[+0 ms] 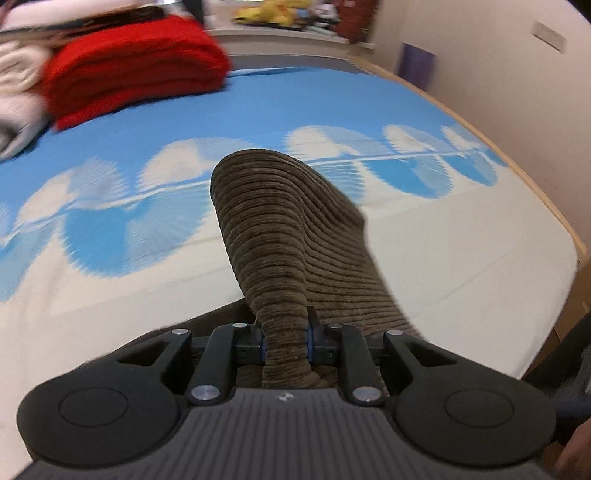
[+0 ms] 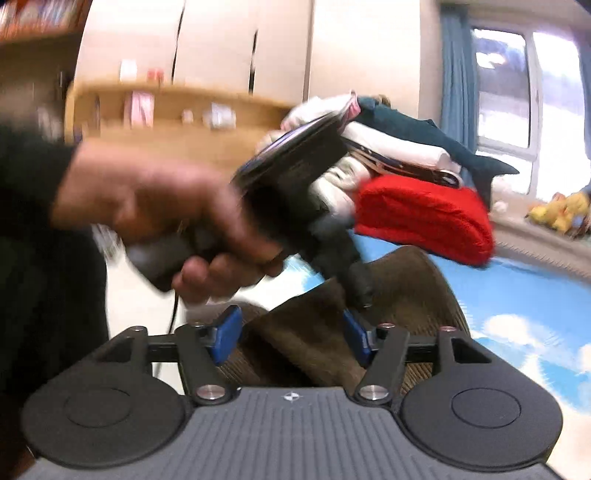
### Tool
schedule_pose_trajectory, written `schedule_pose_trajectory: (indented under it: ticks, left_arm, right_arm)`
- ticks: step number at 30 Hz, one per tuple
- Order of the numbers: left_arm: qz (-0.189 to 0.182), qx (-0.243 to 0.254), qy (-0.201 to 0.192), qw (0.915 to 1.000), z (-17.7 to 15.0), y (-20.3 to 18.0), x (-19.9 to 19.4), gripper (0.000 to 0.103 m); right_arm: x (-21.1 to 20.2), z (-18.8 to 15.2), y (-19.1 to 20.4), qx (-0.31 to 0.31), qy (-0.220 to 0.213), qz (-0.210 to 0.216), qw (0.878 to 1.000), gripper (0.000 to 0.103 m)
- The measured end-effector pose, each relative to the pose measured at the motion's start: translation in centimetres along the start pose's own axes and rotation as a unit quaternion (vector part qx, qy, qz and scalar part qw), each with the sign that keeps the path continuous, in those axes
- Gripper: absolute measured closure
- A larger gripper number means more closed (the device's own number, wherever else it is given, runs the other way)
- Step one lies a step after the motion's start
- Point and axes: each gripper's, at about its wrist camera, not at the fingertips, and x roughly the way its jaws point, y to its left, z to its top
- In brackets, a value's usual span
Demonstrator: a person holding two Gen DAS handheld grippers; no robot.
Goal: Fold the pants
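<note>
Pants [image 1: 280, 236] of brown corduroy, one pair, are bunched in the left gripper [image 1: 286, 345]: its blue pads [image 1: 309, 341] press against a gathered neck of the cloth, which rises out of the jaws and arches forward over the bed [image 1: 461, 258]. In the left wrist view the fabric stands up like a hump, ribbed across, lifted clear of the sheet at its front edge. Beyond it the sheet shows a band of blue and white cloud shapes, then plain blue, and farther still a folded red blanket [image 1: 136, 70] lies against a heap of white bedding [image 1: 18, 92] at the far left. A yellow soft toy [image 1: 266, 14] sits on a ledge behind the bed, blurred.

The right wrist view shows what the left cannot: the right gripper [image 2: 291, 334] with its two blue pads [image 2: 227, 334] spread apart, the corduroy lying between them; whether either pad touches it I cannot tell. Just past it a person's left hand [image 2: 166, 218], in a dark sleeve, grips the handle of the other tool, whose black fingers reach down to the cloth. This view also takes in the red blanket [image 2: 424, 218], one dark teal plush shark [image 2: 424, 136] on top of the pile, a wooden shelf [image 2: 177, 107], pale cupboard doors [image 2: 240, 44] and a window [image 2: 517, 92] with a blue curtain. Much of it is smeared.
</note>
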Motion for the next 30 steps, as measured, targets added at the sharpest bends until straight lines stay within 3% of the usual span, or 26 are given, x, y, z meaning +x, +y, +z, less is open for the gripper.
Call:
schedule_pose_trajectory:
  ticks: [4,7,9,11,12,13,14,16,18,22,25,30]
  left_arm:
    - [0.040,-0.061,0.014,0.9972,-2.5,6.7,-1.8,0.084]
    - [0.084,-0.105,0.018,0.9907,-4.4,11.7,-3.3,0.083]
    - [0.093,-0.142,0.032,0.9850,-5.6,14.5,-3.4,0.081]
    - [0.099,-0.183,0.047,0.9769,-6.9,17.2,-2.8,0.069]
    - [0.107,-0.197,0.051,0.9733,-7.4,18.3,-2.5,0.053]
    - [0.120,-0.206,0.057,0.9695,-7.9,19.1,-2.1,0.045]
    - [0.123,-0.210,0.059,0.9682,-8.2,19.6,-1.9,0.044]
    - [0.101,-0.229,0.052,0.9669,-8.6,20.5,-1.5,0.027]
    - [0.071,-0.250,0.057,0.9640,-9.0,20.7,-0.6,0.020]
    - [0.056,-0.237,0.076,0.9669,-9.5,20.7,1.5,0.013]
    - [0.042,-0.246,0.080,0.9650,-9.8,20.8,2.5,0.012]
    - [0.031,-0.260,0.086,0.9612,-9.8,21.2,4.0,0.011]
  right_arm:
    - [0.7,0.8,-2.1,0.080,0.001,0.002,0.997,0.037]
    - [2.6,0.5,-3.5,0.133,0.033,-0.022,0.990,0.037]
    - [4.8,-0.1,-4.6,0.175,0.070,-0.038,0.981,0.036]
    - [6.1,-1.1,-5.5,0.211,0.095,-0.050,0.972,0.036]
    - [6.8,-1.5,-5.8,0.223,0.108,-0.052,0.967,0.035]
    - [7.8,-2.0,-6.0,0.237,0.125,-0.053,0.962,0.035]
    - [8.8,-2.5,-6.1,0.249,0.140,-0.054,0.957,0.034]
    - [10.8,-3.9,-6.2,0.282,0.168,-0.054,0.943,0.029]
    - [11.5,-4.8,-6.5,0.306,0.180,-0.064,0.933,0.028]
    - [14.1,-6.2,-8.2,0.370,0.204,-0.080,0.903,0.027]
    - [16.6,-6.9,-9.1,0.407,0.228,-0.058,0.883,0.026]
    - [18.6,-8.8,-9.2,0.417,0.253,-0.056,0.871,0.015]
